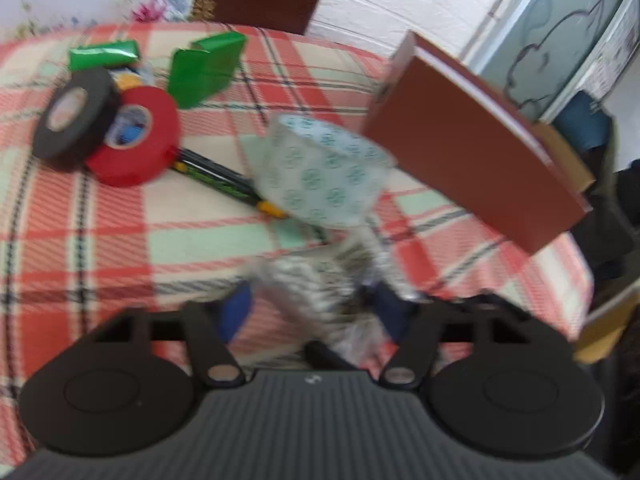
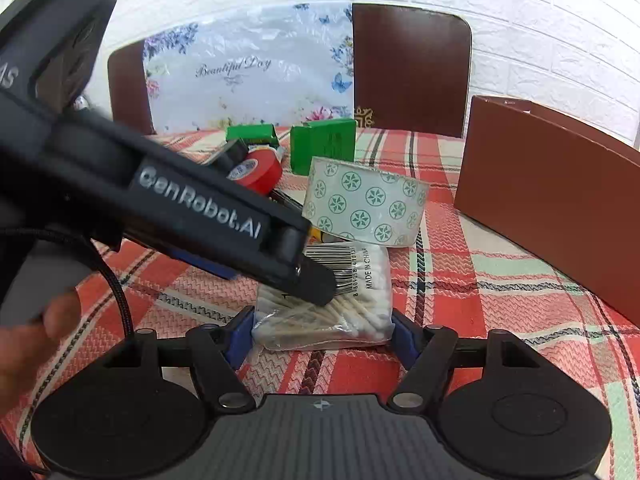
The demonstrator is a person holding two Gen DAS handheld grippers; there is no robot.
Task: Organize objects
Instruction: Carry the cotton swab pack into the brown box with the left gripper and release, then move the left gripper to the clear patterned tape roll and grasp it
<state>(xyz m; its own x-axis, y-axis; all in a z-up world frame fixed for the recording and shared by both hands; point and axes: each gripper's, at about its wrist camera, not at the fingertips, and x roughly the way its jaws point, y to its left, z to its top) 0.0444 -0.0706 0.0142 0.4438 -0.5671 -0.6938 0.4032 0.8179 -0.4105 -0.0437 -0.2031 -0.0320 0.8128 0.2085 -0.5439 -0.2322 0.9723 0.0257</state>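
A clear bag of cotton swabs lies on the plaid tablecloth. My right gripper is open, its blue pads on either side of the bag's near end. My left gripper reaches in from the left over the same bag; its blue pads flank the bag, and motion blur hides whether they press it. A roll of clear tape with green motifs leans on the bag's far end. A brown box stands at the right.
Red tape and black tape rolls lie at the left over a dark pen. Two green boxes stand behind them. Brown chair backs and a floral bag are beyond the table's far edge.
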